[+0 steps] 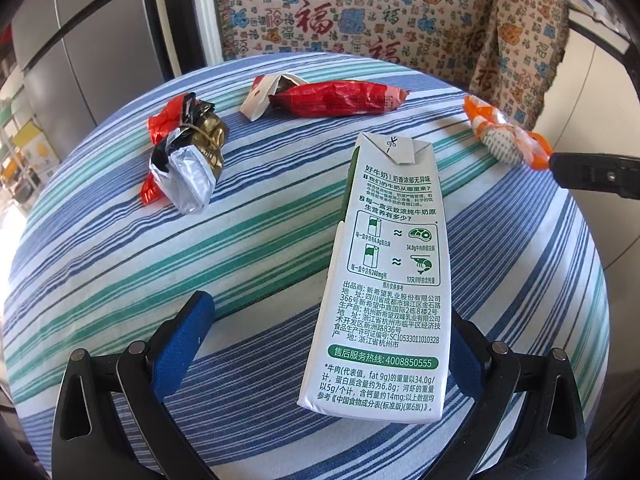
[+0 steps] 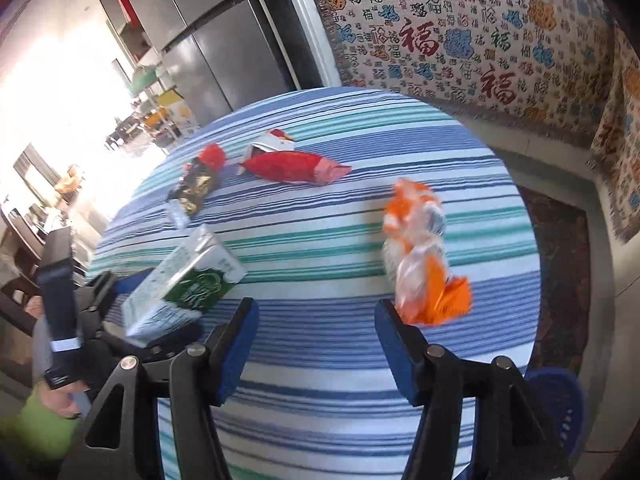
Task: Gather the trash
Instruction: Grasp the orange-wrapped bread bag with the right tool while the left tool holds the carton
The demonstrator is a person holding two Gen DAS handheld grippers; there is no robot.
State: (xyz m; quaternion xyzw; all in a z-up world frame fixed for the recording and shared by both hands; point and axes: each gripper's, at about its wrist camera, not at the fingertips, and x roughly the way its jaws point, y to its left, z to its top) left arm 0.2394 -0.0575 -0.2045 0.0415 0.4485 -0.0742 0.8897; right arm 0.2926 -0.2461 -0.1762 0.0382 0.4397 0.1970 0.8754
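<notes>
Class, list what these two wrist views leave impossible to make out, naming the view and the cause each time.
- Right wrist view: orange wrapper, print unreadable, motion blur.
- Right wrist view: blue basket, contents hidden by gripper finger and frame edge.
- Left wrist view: right gripper, only a tip shows, cut by the edge.
- Left wrist view: milk carton, front face turned away.

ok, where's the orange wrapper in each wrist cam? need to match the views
Left wrist: orange wrapper at the far right on the striped tablecloth, just beyond a black gripper tip.
Right wrist: orange wrapper right of centre, blurred, just above the right finger.
Shared landmark: the red snack bag, at the far side of the table in both views.
</notes>
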